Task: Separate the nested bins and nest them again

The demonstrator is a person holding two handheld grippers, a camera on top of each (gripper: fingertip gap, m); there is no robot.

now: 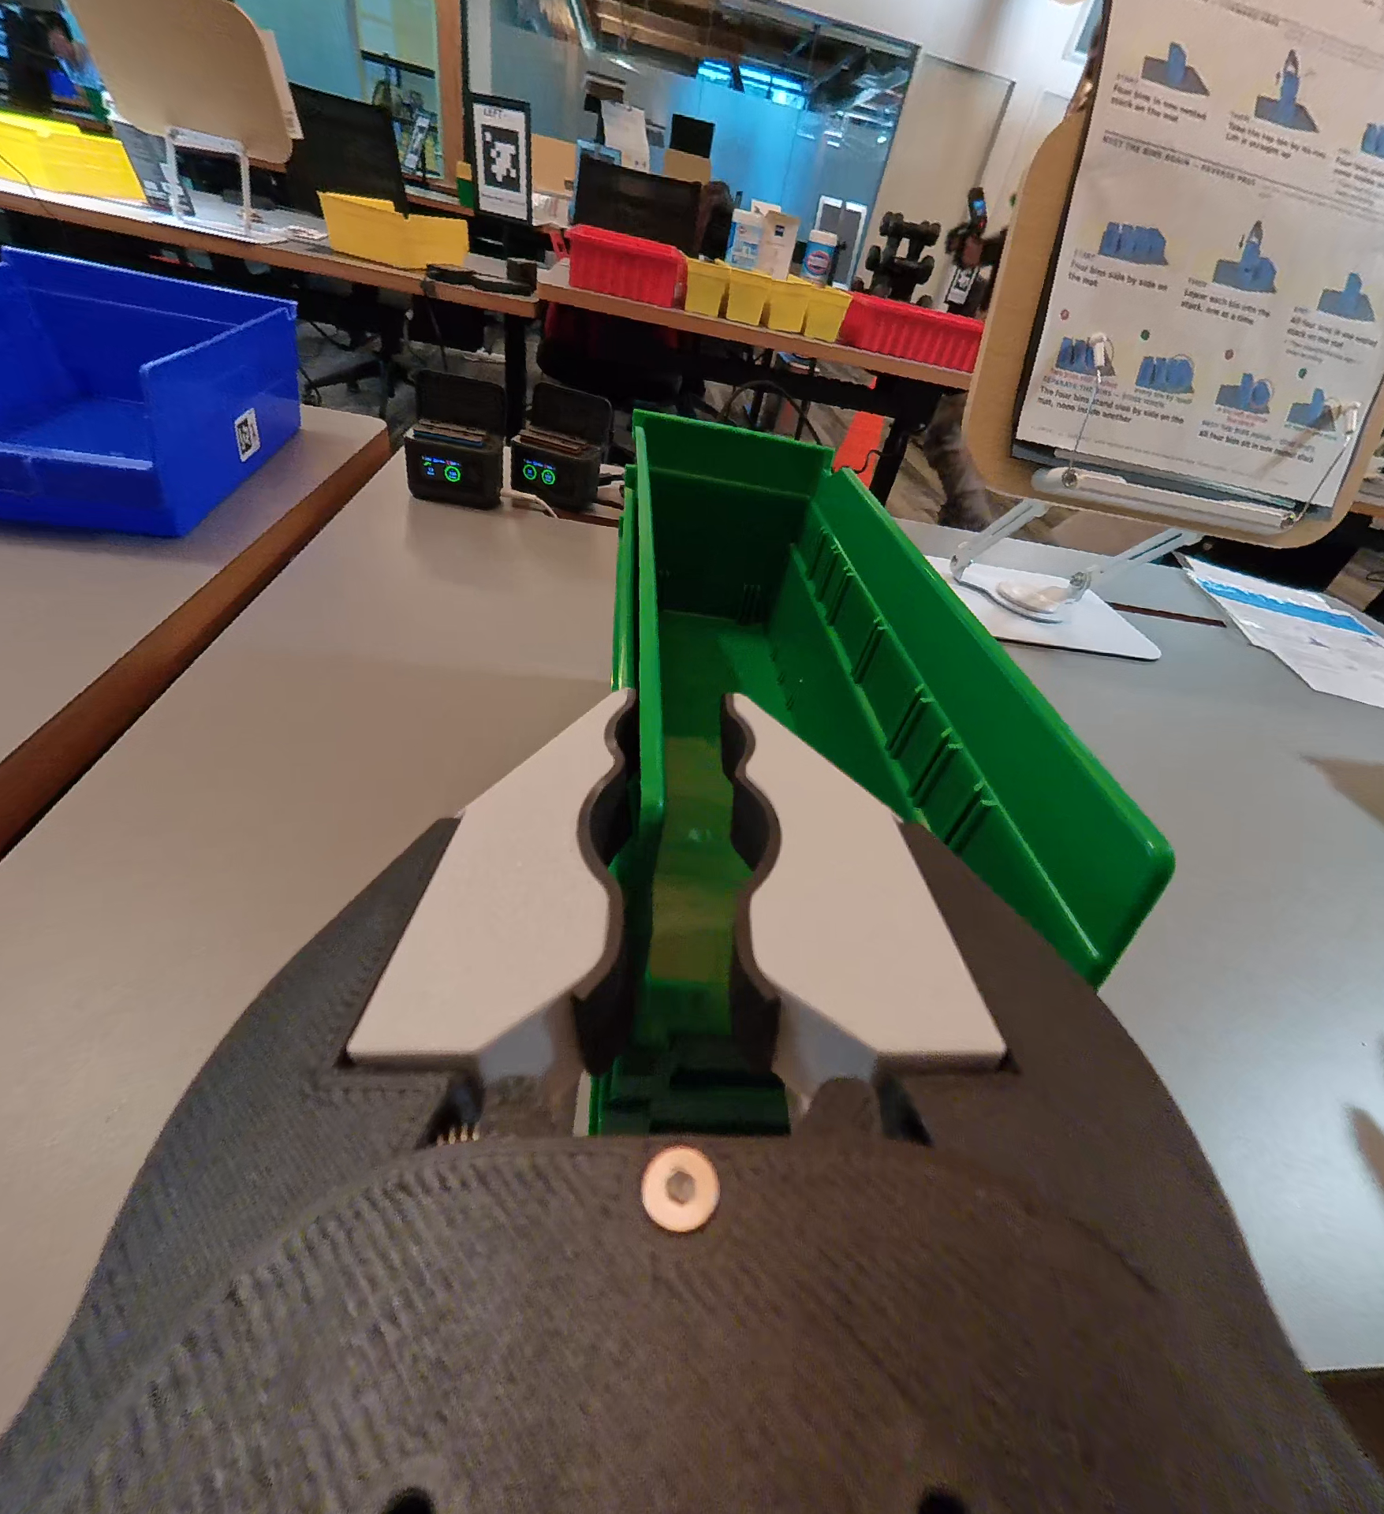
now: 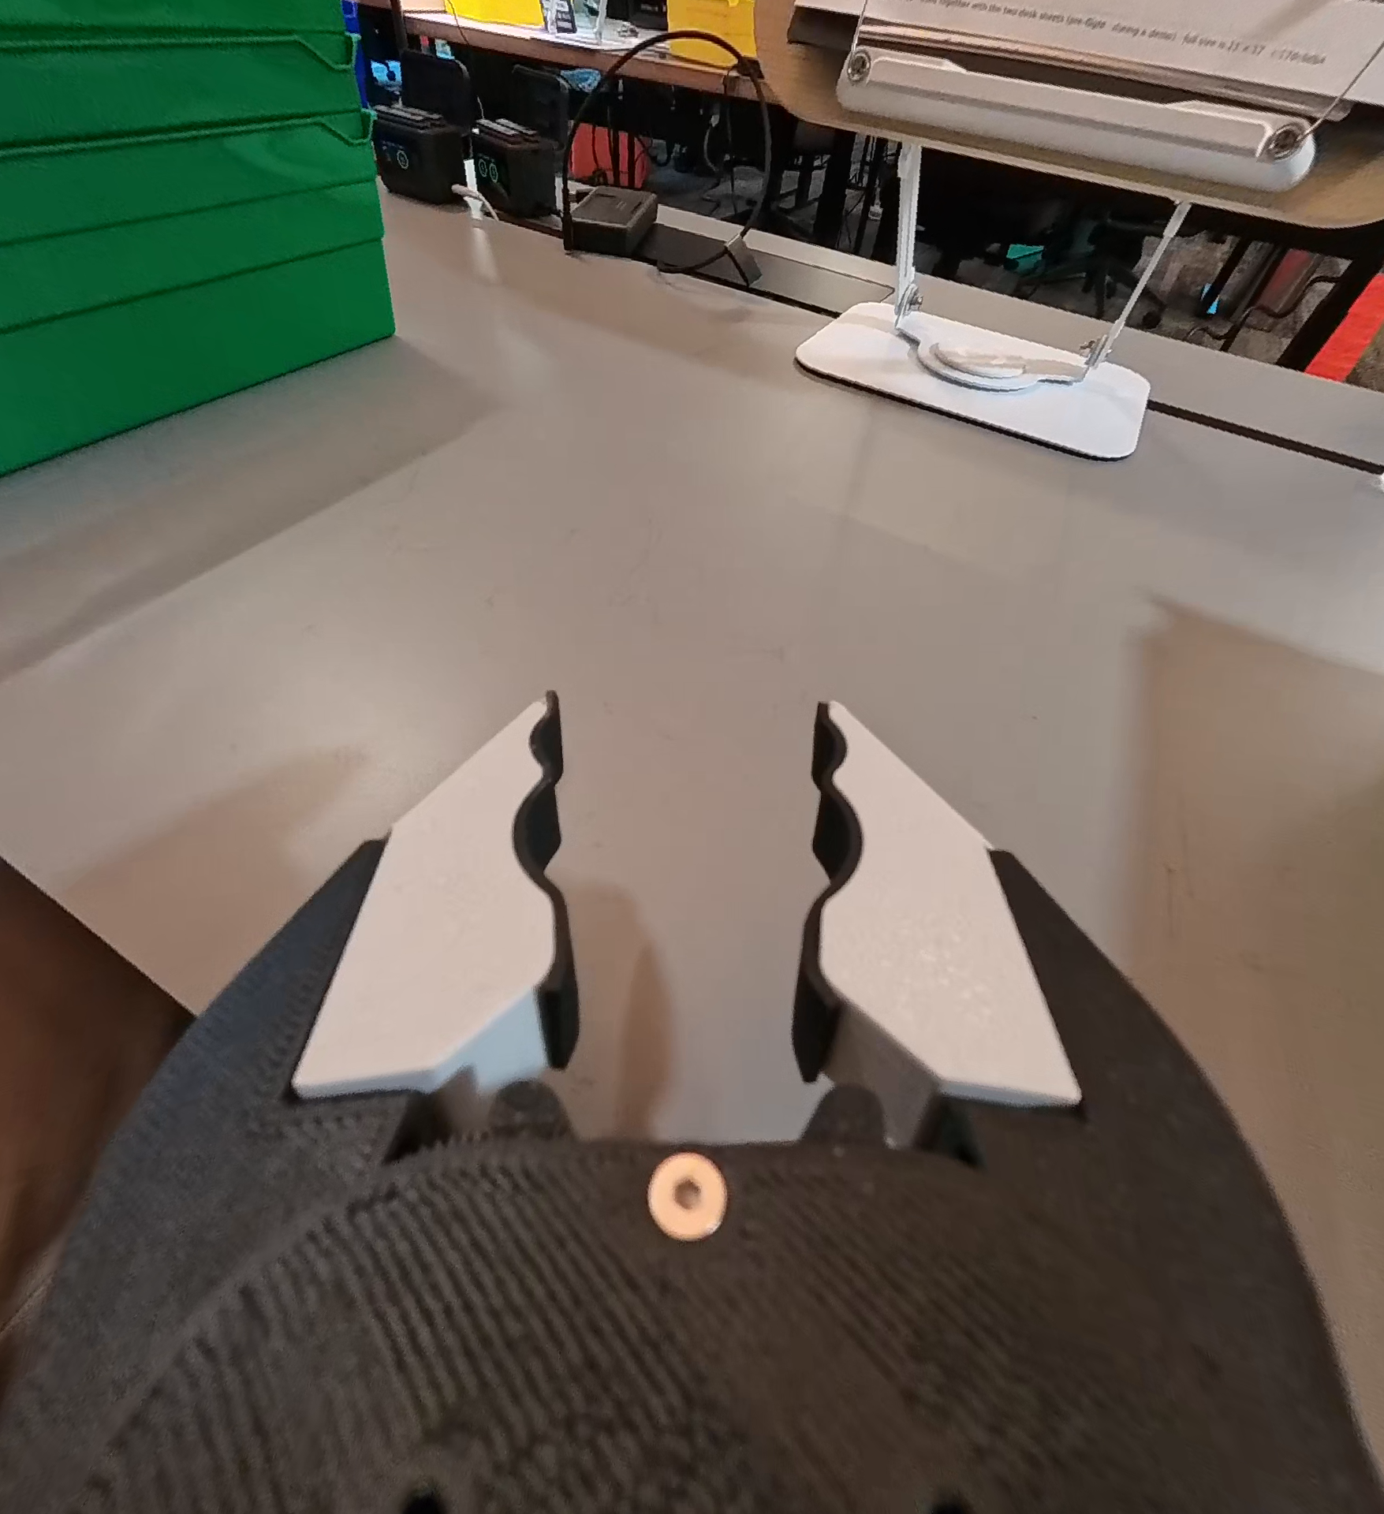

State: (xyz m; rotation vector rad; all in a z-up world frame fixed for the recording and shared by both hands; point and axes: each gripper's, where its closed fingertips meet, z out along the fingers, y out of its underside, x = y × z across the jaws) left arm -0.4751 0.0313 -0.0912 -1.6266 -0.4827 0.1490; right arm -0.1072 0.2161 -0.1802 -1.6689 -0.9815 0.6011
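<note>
The green bin (image 1: 762, 655) is up in the air over the grey worktop (image 1: 344, 778), tipped to one side, with its open top facing the camera. The left gripper (image 1: 682, 704) is closed on the bin's left wall, one finger inside and one outside. That is a thin hold on just one wall, so the bin could swing, twist or slip out if the hand moves fast or bumps something. If it drops, it could hit the worktop and bounce away. Off to the left in the right wrist view, the stack of green bins (image 2: 147, 246) stands on the worktop, one bin inside the next. The right gripper (image 2: 687, 713) is wide open and holds nothing; it hangs over bare worktop. The stack could get knocked if a gripper swings too near. Farther away stand a white paper stand (image 2: 975, 385) and two small black chargers (image 1: 500, 467), which the tipped bin could also bump.
</note>
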